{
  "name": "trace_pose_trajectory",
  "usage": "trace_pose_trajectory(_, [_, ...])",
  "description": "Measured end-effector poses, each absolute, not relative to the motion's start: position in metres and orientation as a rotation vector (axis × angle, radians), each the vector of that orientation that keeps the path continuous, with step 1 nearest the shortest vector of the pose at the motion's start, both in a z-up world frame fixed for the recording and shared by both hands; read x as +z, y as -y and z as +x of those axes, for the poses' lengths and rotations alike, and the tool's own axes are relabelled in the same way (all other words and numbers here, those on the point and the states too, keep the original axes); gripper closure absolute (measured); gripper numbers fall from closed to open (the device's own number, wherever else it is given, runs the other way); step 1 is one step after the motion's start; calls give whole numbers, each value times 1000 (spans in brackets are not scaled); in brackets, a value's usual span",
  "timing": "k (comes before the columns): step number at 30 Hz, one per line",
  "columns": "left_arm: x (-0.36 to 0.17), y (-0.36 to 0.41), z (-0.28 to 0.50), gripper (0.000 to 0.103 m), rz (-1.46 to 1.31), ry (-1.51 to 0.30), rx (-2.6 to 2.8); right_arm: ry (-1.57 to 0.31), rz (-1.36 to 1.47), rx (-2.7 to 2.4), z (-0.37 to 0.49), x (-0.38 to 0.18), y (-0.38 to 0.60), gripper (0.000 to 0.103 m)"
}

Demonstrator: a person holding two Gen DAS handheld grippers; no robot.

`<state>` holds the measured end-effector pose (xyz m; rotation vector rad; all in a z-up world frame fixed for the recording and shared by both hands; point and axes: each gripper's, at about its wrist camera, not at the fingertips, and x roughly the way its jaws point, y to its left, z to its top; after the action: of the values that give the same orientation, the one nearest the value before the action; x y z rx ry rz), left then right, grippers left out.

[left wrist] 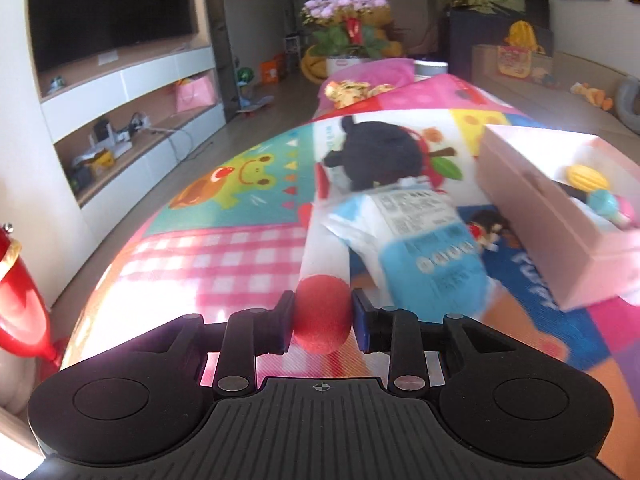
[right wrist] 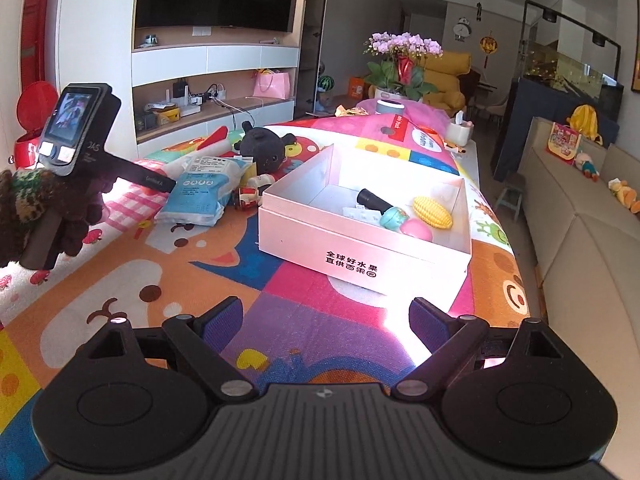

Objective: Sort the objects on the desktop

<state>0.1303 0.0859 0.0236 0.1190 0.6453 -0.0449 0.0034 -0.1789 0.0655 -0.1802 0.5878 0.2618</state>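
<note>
My left gripper is shut on the red ball end of a white stick-like toy that lies on the colourful mat. Just beyond it are a blue and white packet and a black plush toy. A white cardboard box stands on the mat and holds a yellow corn toy, a pink ball and a black tube. My right gripper hangs open over the mat in front of the box, nothing between its fingers.
A gloved hand holds the left tool, whose small screen shows at the left of the right wrist view. A small red and white figure lies by the packet. A sofa runs along the right, and a TV shelf unit stands behind.
</note>
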Motion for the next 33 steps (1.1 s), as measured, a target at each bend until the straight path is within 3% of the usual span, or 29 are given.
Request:
trace_pose_trajectory(10, [10, -40, 21, 61, 11, -712, -215, -574, -170, 330, 10, 75, 164, 12])
trace_pose_trajectory(11, [9, -38, 17, 56, 6, -712, -206, -560, -179, 350, 13, 79, 158, 12])
trace_pose_trajectory(13, [8, -37, 11, 34, -31, -710, -190, -523, -210, 408, 22, 87, 142, 12])
trace_pose_trajectory(15, [6, -33, 8, 6, -26, -709, -196, -496, -255, 471, 35, 91, 120, 12])
trace_pose_trajectory(26, [1, -24, 7, 1, 22, -697, -191, -622, -342, 530, 127, 52, 18, 12])
trace_pose_trajectory(32, [1, -25, 6, 0, 20, -701, -202, -688, -288, 588, 114, 52, 34, 45])
trace_pose_trajectory(33, [1, -25, 6, 0, 23, -701, -204, -697, -287, 597, 108, 54, 41, 45])
